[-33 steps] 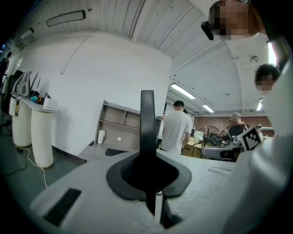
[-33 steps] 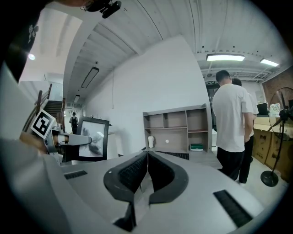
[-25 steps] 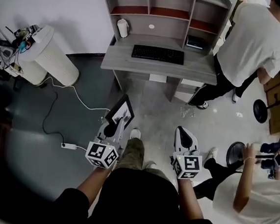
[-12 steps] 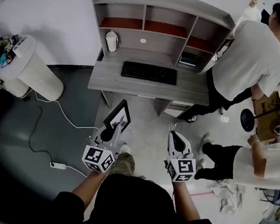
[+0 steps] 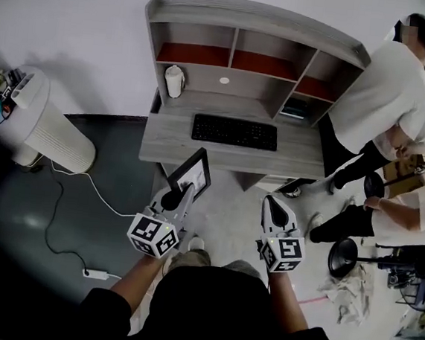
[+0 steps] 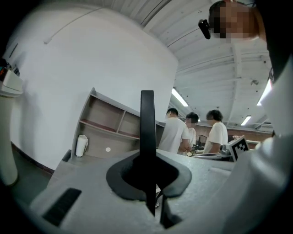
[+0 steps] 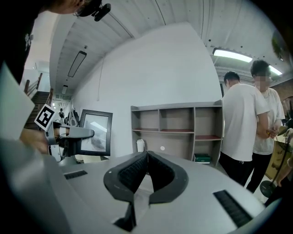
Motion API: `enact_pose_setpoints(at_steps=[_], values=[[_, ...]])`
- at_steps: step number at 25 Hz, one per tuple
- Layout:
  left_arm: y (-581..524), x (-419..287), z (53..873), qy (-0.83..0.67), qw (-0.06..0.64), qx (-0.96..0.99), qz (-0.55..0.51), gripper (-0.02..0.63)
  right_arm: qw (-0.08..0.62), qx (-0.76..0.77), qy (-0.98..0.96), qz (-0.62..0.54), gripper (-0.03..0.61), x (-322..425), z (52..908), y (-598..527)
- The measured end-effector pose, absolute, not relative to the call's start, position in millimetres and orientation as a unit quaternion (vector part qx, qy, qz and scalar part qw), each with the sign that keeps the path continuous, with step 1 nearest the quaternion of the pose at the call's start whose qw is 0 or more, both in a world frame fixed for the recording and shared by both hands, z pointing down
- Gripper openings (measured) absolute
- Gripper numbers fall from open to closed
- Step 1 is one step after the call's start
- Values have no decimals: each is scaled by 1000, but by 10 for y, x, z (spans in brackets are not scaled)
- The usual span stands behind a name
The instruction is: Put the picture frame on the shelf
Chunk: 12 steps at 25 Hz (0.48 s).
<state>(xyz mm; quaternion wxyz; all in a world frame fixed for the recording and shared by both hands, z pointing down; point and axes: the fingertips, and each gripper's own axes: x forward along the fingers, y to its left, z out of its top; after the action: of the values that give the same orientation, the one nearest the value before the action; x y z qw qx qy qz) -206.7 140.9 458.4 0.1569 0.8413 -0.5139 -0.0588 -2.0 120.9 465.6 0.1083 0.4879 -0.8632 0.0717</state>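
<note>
The right gripper is pointing its dark padded jaws, pressed together with nothing between them, toward the grey wooden shelf unit with open compartments standing against the white wall. Left of that shelf unit, the left gripper is gripping the black rectangular picture frame upright, while right of it two people in white T-shirts are standing close together.
</note>
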Motion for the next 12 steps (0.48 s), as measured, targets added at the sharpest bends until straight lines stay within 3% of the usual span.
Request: enact_pose_setpoints(at_steps=[12], values=[[790,-1894,4658,-454,168,873,-48,26,110,503,-854,70,14,-91,4746,820]])
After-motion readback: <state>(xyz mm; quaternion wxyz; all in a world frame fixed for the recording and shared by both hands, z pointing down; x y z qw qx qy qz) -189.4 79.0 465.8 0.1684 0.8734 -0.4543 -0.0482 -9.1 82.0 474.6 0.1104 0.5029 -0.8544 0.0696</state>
